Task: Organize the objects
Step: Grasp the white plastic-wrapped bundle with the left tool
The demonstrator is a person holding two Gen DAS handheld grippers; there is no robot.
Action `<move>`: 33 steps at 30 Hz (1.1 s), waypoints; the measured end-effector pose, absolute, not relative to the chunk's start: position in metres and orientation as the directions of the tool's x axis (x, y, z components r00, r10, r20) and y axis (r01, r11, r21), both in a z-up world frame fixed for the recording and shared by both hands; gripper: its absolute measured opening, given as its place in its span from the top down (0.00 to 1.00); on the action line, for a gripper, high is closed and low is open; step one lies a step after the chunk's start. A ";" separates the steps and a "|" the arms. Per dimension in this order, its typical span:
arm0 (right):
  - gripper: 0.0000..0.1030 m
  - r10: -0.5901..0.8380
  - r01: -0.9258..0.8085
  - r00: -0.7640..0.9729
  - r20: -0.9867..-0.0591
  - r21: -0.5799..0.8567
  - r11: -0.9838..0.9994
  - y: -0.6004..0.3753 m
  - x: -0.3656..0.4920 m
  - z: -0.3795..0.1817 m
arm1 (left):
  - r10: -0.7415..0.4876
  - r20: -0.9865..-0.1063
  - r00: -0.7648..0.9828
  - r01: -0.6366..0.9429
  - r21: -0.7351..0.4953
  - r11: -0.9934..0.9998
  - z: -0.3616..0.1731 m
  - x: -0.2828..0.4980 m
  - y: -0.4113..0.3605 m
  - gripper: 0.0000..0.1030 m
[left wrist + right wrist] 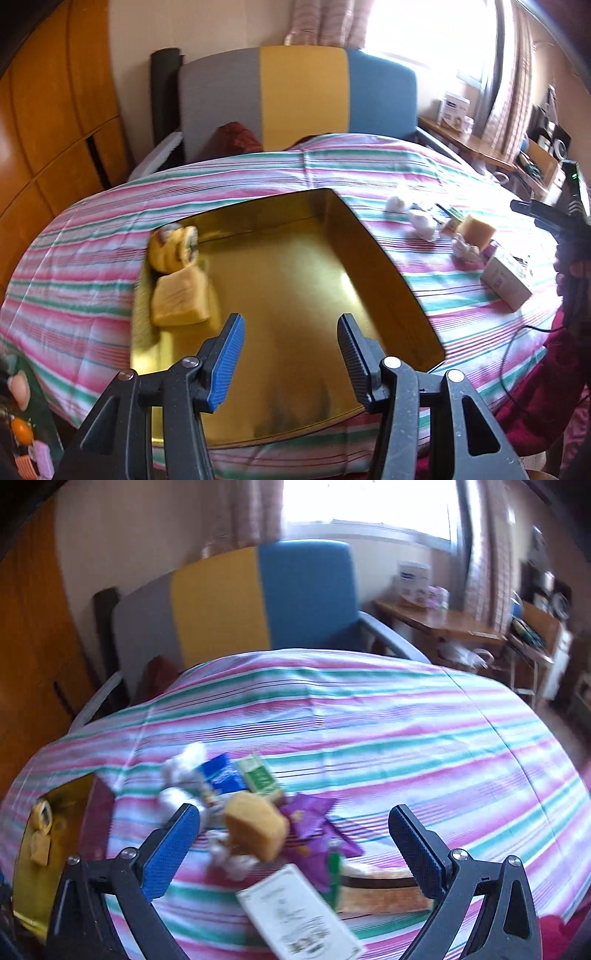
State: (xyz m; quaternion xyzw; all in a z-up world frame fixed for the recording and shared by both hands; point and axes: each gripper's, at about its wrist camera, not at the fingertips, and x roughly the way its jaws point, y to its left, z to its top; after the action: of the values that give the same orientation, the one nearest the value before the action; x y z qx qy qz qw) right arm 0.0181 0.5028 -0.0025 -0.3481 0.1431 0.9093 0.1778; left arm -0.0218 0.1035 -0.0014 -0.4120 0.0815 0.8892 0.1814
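A gold tin tray (295, 280) lies on the striped cloth. In its left end sit a yellow roll-shaped toy (173, 249) and a yellow square block (181, 301). My left gripper (291, 350) hangs over the tray's near half, open, with nothing between its fingers. In the right wrist view my right gripper (295, 834) stands wide open above a pile: a yellow sponge (255, 827), a purple wrapper (310, 812), a blue packet (221, 775), a green box (260, 775), a white box (295, 912) and white fluffy pieces (184, 760). The same tray (55, 801) shows at the far left there.
A chair with a grey, yellow and blue back (303, 99) stands behind the table. A wooden cabinet (48, 129) is on the left, a cluttered desk (443, 624) on the right. Small toys (22, 435) lie off the near left corner. A black cable (517, 354) crosses the cloth's right edge.
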 end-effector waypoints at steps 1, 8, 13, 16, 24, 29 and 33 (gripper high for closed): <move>0.00 0.224 -0.457 -0.684 -0.695 0.168 -0.873 0.514 0.020 -0.008 | 0.275 -0.765 -0.582 -0.408 -0.019 -0.913 -0.001 -0.024 0.110 0.49; 0.00 0.157 -0.537 -0.714 -0.682 0.390 -0.748 0.551 0.038 -0.013 | 0.374 -0.773 -0.512 -0.492 -0.093 -0.866 0.006 -0.045 0.163 0.50; 0.00 0.138 -0.528 -0.722 -0.678 0.410 -0.744 0.549 0.039 -0.014 | 0.419 -0.783 -0.460 -0.540 -0.129 -0.832 0.007 -0.066 0.207 0.53; 0.00 0.122 -0.515 -0.724 -0.679 0.414 -0.751 0.547 0.036 -0.015 | 0.446 -0.799 -0.404 -0.551 -0.177 -0.815 0.003 -0.082 0.233 0.58; 0.00 0.092 -0.489 -0.739 -0.668 0.436 -0.756 0.546 0.036 -0.015 | 0.463 -0.832 -0.305 -0.522 -0.261 -0.812 -0.030 -0.126 0.302 0.62; 0.00 0.073 -0.481 -0.747 -0.661 0.461 -0.746 0.549 0.037 -0.016 | 0.436 -0.853 -0.288 -0.477 -0.267 -0.837 -0.057 -0.150 0.333 0.54; 0.00 0.063 -0.476 -0.752 -0.656 0.474 -0.741 0.550 0.036 -0.017 | 0.410 -0.869 -0.277 -0.450 -0.260 -0.854 -0.083 -0.168 0.351 0.53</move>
State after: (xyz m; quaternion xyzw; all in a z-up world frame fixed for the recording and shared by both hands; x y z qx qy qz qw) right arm 0.0361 0.5501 -0.0165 -0.3169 0.3253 0.8776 0.1536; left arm -0.1678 0.3512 -0.0829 -0.5375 0.0185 0.7989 0.2692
